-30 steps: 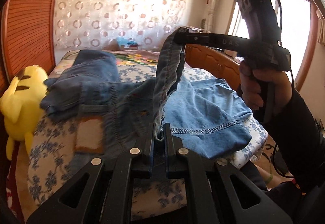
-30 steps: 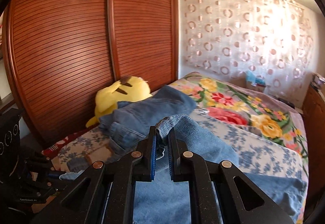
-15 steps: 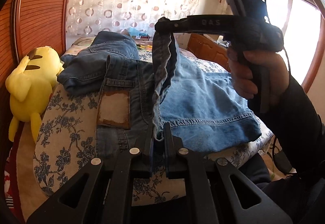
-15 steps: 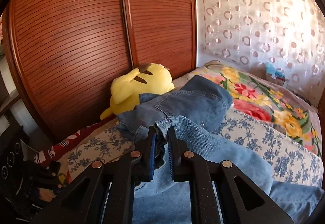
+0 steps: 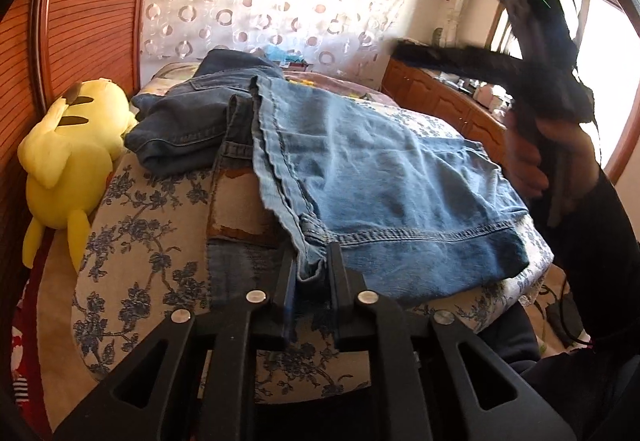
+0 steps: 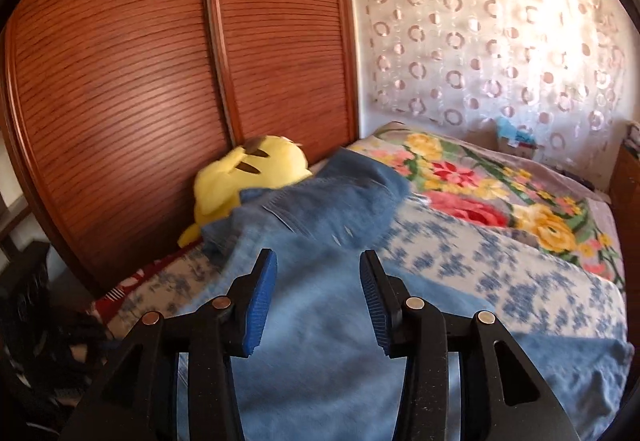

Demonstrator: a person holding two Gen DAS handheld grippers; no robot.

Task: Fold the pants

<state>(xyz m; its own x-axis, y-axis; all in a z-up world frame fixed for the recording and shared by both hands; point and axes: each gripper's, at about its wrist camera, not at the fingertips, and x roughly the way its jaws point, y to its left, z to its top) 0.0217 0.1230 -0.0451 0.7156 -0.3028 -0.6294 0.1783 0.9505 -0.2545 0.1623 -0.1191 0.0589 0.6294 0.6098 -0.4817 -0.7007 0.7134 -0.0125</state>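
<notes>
Light blue jeans (image 5: 380, 177) lie folded flat across the near end of the bed (image 5: 132, 241). My left gripper (image 5: 313, 267) sits low at the jeans' near hem corner. Its jaws are opening, and the hem corner lies loosely between the fingers. In the left wrist view my right gripper (image 5: 404, 49) is blurred, raised at the right above the jeans in a person's hand (image 5: 532, 161). In its own view the right gripper (image 6: 318, 293) hovers over the light denim (image 6: 320, 369). Its jaws are opening too, with blue pads (image 6: 260, 301) wide apart and nothing between them.
A darker pair of jeans (image 5: 192, 121) is piled at the far left of the bed, against a yellow plush toy (image 5: 68, 161). Slatted wooden wardrobe doors (image 6: 160, 81) stand to the left. A flowered blanket (image 6: 500, 201) covers the far bed. A wooden cabinet (image 5: 440, 101) lines the right.
The denim edge held up between both grippers now lies flat on the bed. The right gripper has let go of it and drawn back. The left jaws have widened around the hem.
</notes>
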